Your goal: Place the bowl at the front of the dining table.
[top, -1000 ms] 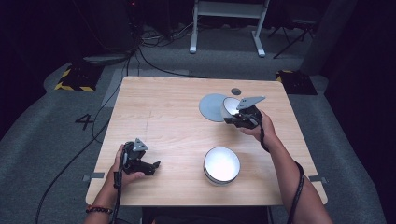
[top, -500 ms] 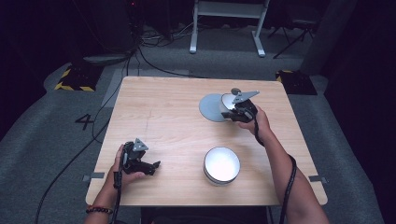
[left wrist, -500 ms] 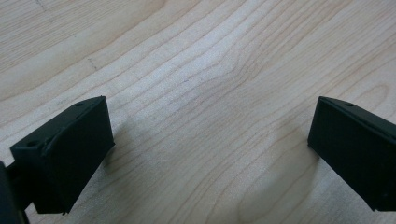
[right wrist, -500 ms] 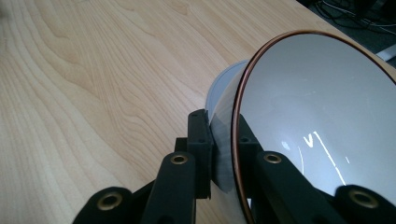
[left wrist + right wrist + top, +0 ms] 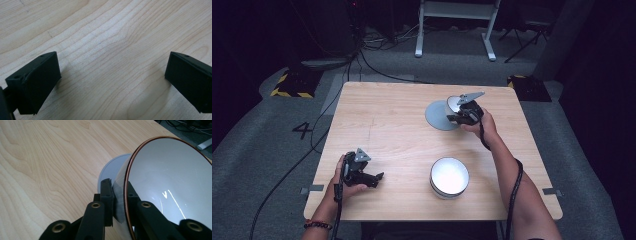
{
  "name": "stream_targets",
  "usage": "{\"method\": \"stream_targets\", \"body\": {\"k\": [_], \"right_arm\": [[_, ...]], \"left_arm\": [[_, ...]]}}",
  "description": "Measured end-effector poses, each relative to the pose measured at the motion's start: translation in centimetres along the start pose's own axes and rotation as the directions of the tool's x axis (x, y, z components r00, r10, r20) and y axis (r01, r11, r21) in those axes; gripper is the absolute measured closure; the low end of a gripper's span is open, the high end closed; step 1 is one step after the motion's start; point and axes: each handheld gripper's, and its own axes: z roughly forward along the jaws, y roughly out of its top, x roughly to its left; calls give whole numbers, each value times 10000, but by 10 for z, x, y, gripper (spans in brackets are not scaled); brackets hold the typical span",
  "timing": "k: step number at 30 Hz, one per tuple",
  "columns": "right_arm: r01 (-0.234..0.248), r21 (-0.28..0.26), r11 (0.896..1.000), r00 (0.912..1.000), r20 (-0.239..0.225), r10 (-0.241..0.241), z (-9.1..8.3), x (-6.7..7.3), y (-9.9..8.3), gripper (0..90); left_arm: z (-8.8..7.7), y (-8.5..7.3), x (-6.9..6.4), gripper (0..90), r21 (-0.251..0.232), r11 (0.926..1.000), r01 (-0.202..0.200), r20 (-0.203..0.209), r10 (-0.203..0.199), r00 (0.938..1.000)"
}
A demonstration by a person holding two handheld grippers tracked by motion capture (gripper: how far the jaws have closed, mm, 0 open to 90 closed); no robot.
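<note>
**Bowl pinched at the rim, tilted over the grey plate**

While our right tongs [image 5: 460,116] are clamped on the wall of the white ceramic bowl with a thin copper-coloured rim [image 5: 170,182], one jaw inside and one outside, the bowl sits tipped on its side, its open mouth turned toward the far right corner of the table. It lies directly ahead of these tongs, right over the flat round grey plate [image 5: 437,116] at the far right of the pale wooden table [image 5: 387,115]. Whether its foot touches the plate we cannot tell.

Our left tongs [image 5: 374,178] rest near the front left edge, jaws wide apart over bare wood and gripping nothing, well apart from the bowl; the right hand is plainly the one placed for whatever comes next.

Nearer to us, at the front right, stands a second white round bowl [image 5: 449,176], upright. We judge it the likeliest thing to lie in the path if the held bowl is carried back toward us; otherwise the way across the table looks open.
</note>
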Motion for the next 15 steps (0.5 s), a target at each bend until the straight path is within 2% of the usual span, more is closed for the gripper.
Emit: {"method": "stream_targets", "body": {"k": [4,12,15], "right_arm": [[57,72,10000,10000,31,-57,7,-4,2,826],[-173,178,9997,9997,168,170,19,-14,3,826],[-313,145,9994,9994,168,310,23,-17,5,826]], "left_arm": [[0,0,0,2,-14,10000,-48,-4,48,10000],[0,1,1,2,14,9999,-101,-8,101,9999],[1,1,0,2,2,10000,-7,-47,7,10000]]}}
